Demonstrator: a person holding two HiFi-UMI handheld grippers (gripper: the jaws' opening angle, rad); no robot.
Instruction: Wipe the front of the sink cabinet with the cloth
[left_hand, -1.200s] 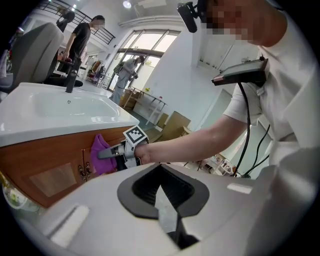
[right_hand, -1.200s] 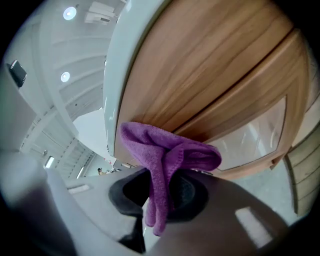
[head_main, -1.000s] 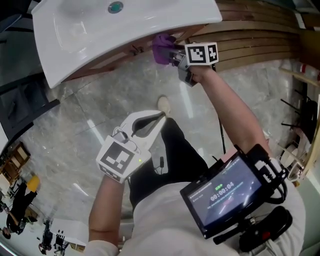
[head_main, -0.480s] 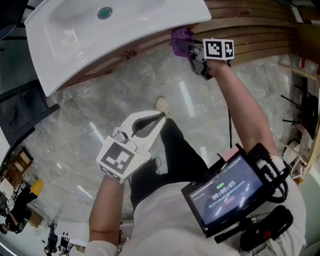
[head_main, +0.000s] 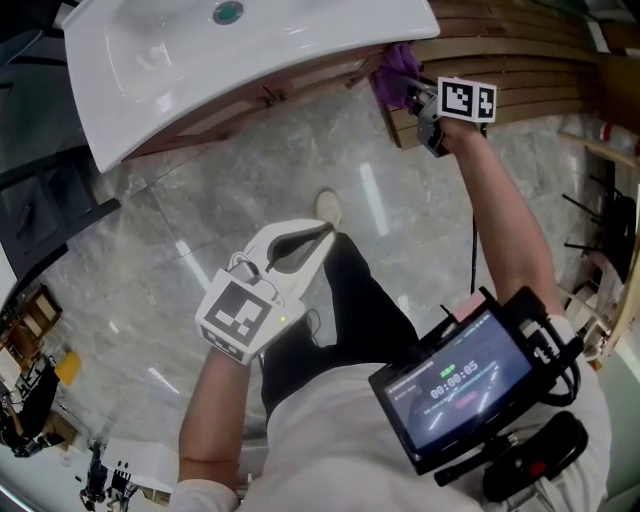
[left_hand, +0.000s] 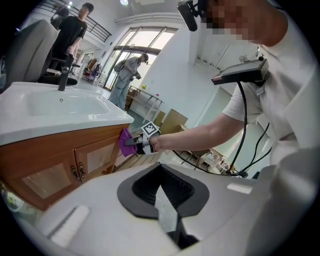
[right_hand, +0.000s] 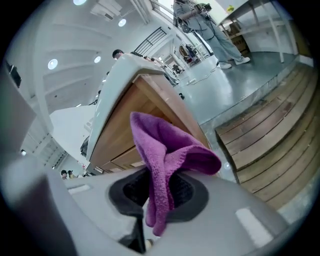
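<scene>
The purple cloth (head_main: 396, 66) is pressed against the wooden sink cabinet (head_main: 300, 88) at its right end, just under the white basin (head_main: 150, 60). My right gripper (head_main: 418, 100) is shut on the cloth, which bunches up and hangs between its jaws (right_hand: 167, 155). In the right gripper view, the cabinet's side (right_hand: 130, 125) rises right behind the cloth. My left gripper (head_main: 322, 230) hangs low over the floor, well away from the cabinet, shut with nothing in it. The left gripper view shows the cabinet doors (left_hand: 60, 162), with the cloth (left_hand: 125, 142) at the right corner.
A slatted wooden platform (head_main: 530, 85) lies to the right of the cabinet. Grey marble floor (head_main: 200, 210) stretches below, with the person's shoe (head_main: 327, 208) on it. A monitor (head_main: 455, 385) sits at the person's chest. Other people (left_hand: 75, 30) stand far behind the sink.
My right gripper has slid the cloth to the right along the cabinet's top edge, reaching its right corner. The left gripper has stayed in place.
</scene>
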